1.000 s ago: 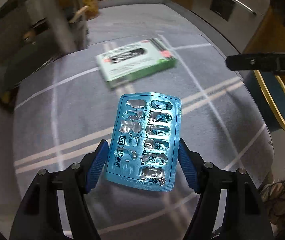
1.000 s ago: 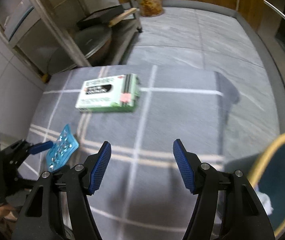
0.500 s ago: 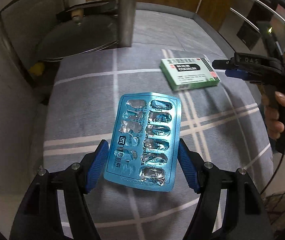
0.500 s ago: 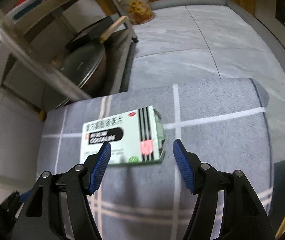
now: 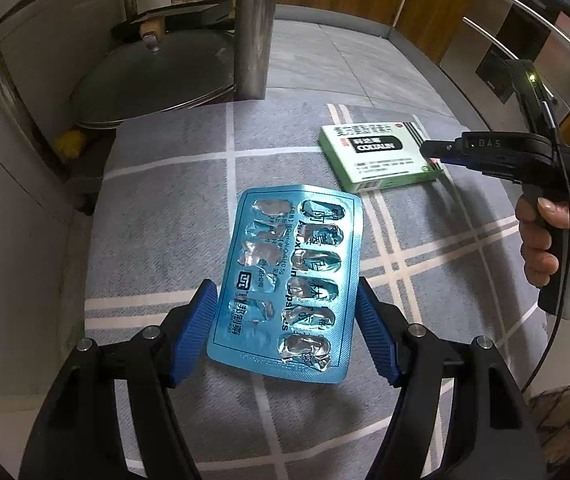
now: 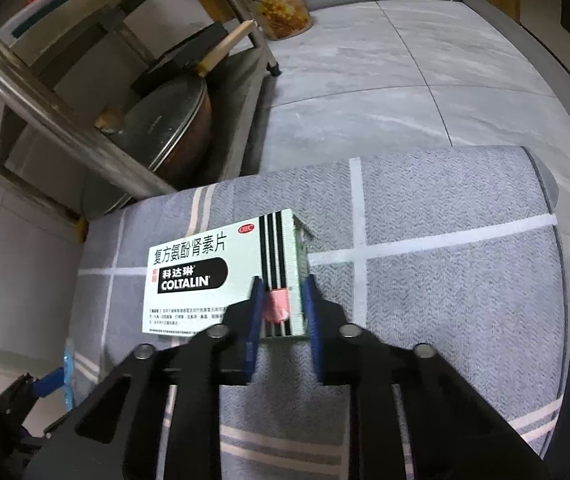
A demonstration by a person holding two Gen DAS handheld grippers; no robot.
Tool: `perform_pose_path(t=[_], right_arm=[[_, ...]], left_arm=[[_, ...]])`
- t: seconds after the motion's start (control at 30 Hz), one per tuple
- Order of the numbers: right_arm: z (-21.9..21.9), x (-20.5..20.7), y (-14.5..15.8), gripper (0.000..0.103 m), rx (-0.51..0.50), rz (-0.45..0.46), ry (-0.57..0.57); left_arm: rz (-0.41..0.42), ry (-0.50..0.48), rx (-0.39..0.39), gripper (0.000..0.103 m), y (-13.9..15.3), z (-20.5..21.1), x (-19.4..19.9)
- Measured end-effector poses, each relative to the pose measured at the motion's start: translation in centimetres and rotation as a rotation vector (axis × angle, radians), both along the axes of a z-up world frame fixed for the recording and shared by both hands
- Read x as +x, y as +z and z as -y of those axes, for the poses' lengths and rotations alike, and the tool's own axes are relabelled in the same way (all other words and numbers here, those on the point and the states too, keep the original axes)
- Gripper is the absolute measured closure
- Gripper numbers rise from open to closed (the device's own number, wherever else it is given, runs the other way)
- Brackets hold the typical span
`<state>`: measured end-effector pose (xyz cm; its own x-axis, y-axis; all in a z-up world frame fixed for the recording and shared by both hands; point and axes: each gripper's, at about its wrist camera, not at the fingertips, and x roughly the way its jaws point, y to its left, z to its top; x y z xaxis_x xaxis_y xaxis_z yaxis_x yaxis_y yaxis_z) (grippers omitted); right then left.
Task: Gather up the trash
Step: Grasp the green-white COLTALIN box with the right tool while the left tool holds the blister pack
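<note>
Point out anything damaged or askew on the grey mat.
The blue blister pack held in the left gripper has its foil torn open at every pocket, so it looks used up. The green medicine box lies askew to the mat's stripes; the right gripper is closing on its end.

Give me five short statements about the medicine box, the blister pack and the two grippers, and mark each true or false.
1. The left gripper holds a blue blister pack. True.
2. The blister pack's pockets look full of pills. False: they look crushed and emptied.
3. The right gripper is closing at one end of the green medicine box. True.
4. The medicine box lies on bare floor tiles. False: it lies on the grey checked cloth.
5. The medicine box reads COLTALIN. True.
</note>
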<state>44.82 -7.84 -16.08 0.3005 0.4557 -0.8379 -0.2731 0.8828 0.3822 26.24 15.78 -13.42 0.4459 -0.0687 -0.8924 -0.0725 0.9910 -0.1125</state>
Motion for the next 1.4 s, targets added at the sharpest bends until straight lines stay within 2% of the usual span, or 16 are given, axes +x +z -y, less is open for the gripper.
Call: perform_pose_path(t=[0.1,0.57,0.6,0.63,0.67,0.7,0.73,0.77,0.83,0.93,1.0,1.2,1.4], right_arm=[[0.4,-0.2,0.1,0.102,0.011,-0.007,0.006],[1.8,-1.4,1.3,0.102,0.045,-0.046,0.015],[1.8,-1.3,1.3,0.1,0.047,-0.05,0.013],[1.6,-1.4,1.5,0.088,0.042,-0.044,0.014],[1.3,-1.5,1.9,0.069,0.019,-0.02,0.014],[1.0,-1.5,2.3,0.06,0.004,0.006,0.017],[0.6,-1.5,2.5,0.047,-0.006,0.023,0.02],[0.1,-1.6,3.1,0.042,-0.021,0.05,0.027],[-1.0,-1.6,3.8,0.041,-0.039,0.092,0.054],[-4.0,-1.4,4.9,0.027,-0.101,0.195,0.174],[-5.8,-0.8,4.8,0.027,-0.123,0.219,0.235],[-9.9,1.8,1.7,0.026,-0.22,0.153,0.372],[-9.8,0.2,0.8,0.025,-0.286,0.121,0.462]], left_arm=[[-0.001,0.001,-0.003,0.034,0.0,0.2,0.2],[0.014,-0.017,0.001,0.034,0.8,1.5,-0.1],[0.016,-0.021,0.004,0.034,0.9,1.6,-0.2],[0.017,-0.026,0.007,0.034,0.9,1.7,-0.4],[0.017,-0.026,0.007,0.034,1.0,1.6,-0.6],[0.017,-0.024,0.006,0.034,1.0,1.4,-0.7],[0.015,-0.019,0.003,0.034,0.9,1.2,-0.7],[0.014,-0.014,0.002,0.034,0.9,0.9,-0.7],[0.013,0.003,-0.006,0.034,0.9,0.1,-0.7],[0.017,0.026,-0.024,0.034,1.1,-0.7,-0.8],[0.022,0.034,-0.034,0.034,1.2,-1.0,-0.9],[0.023,0.059,-0.042,0.034,1.4,-1.9,-1.2],[0.029,0.061,-0.044,0.034,1.8,-1.8,-1.2]])
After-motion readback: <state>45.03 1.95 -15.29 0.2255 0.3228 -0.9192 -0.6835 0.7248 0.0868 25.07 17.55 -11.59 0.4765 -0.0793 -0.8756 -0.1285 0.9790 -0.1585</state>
